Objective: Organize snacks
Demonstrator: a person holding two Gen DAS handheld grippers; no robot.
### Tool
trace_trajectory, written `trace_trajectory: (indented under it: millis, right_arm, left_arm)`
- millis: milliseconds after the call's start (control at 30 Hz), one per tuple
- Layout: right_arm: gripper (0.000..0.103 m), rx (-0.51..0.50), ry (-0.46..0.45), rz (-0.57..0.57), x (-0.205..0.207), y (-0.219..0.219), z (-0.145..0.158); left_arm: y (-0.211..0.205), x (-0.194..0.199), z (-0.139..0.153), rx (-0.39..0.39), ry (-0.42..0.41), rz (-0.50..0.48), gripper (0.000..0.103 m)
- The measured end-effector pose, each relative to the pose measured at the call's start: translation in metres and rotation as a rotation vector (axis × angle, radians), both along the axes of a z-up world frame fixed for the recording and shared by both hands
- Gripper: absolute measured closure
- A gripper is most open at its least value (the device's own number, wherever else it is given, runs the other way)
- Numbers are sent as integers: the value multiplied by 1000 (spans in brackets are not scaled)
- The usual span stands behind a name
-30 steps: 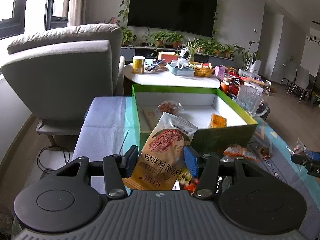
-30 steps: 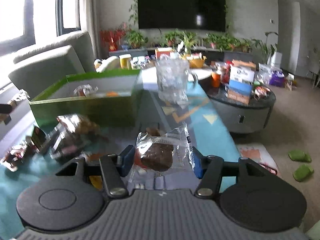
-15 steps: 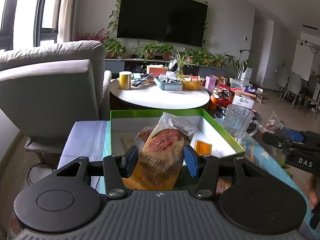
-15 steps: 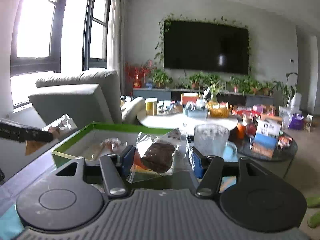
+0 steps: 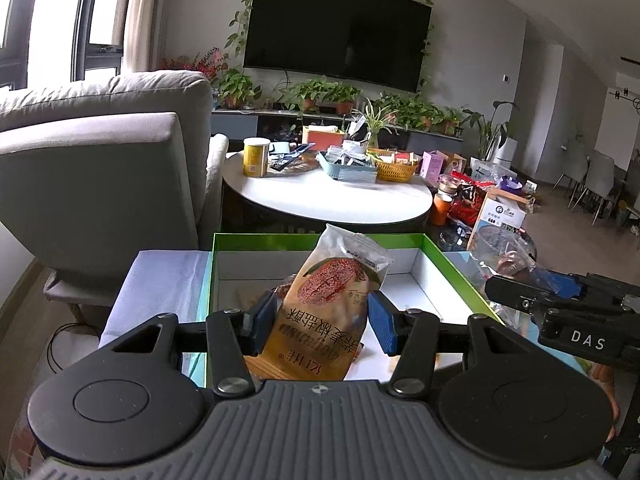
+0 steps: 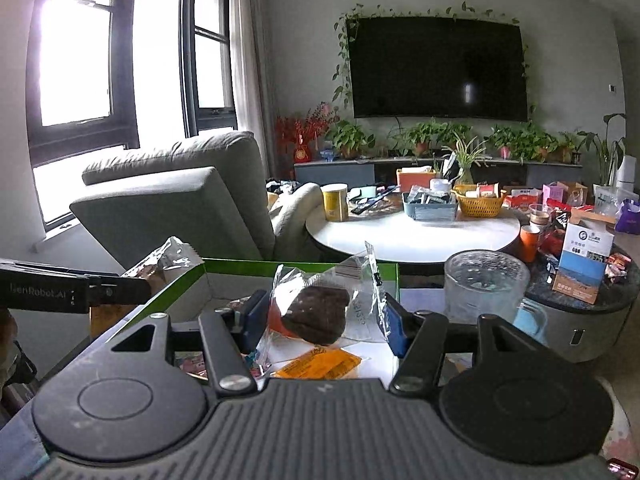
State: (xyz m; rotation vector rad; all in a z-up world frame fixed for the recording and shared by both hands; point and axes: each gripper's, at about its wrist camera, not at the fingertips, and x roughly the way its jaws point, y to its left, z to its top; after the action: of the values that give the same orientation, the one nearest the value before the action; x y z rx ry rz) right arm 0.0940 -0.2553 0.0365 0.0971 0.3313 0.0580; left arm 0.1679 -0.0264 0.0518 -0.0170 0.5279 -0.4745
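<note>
- Between the left gripper's [image 5: 322,320] blue pads, a yellow snack bag [image 5: 325,312] is clamped, upright, above the green box [image 5: 452,264].
- Right gripper [image 6: 322,320] grasps a clear-wrapped brownie [image 6: 320,314] over the same box [image 6: 296,268].
- An orange packet [image 6: 320,364] lies on the box floor.

Green box [image 5: 452,268] open on top, white floor bare at 1 o'clock behind its right wall; entry from above free. Left tongs [image 5: 322,318] and right tongs [image 6: 322,320] both over box, near each other, each blocking other's side. Glass mug [image 6: 486,286] at 2 o'clock just beside box. Grey armchair [image 5: 100,168] at 10 o'clock. Crowded round bench [image 5: 332,200] at 12 o'clock behind box.
</note>
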Motion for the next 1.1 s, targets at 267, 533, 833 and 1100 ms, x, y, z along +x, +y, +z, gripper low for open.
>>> trace_trajectory:
  millis: [267,533,833,1100]
  right_arm:
    - [59,16,44,11,19,3,-9]
    - [59,40,86,7,42,4,-19]
    - [59,41,135,12,57,10,-31]
    - [58,40,126,-6,45,9,-28]
  left_arm:
    - [-4,30,-15,13,42,21,55]
    - [-5,53,-32,25,77,36,55]
    - [-3,67,-50,31,137,57,54]
    - [14,57,-44,5,123,91,53]
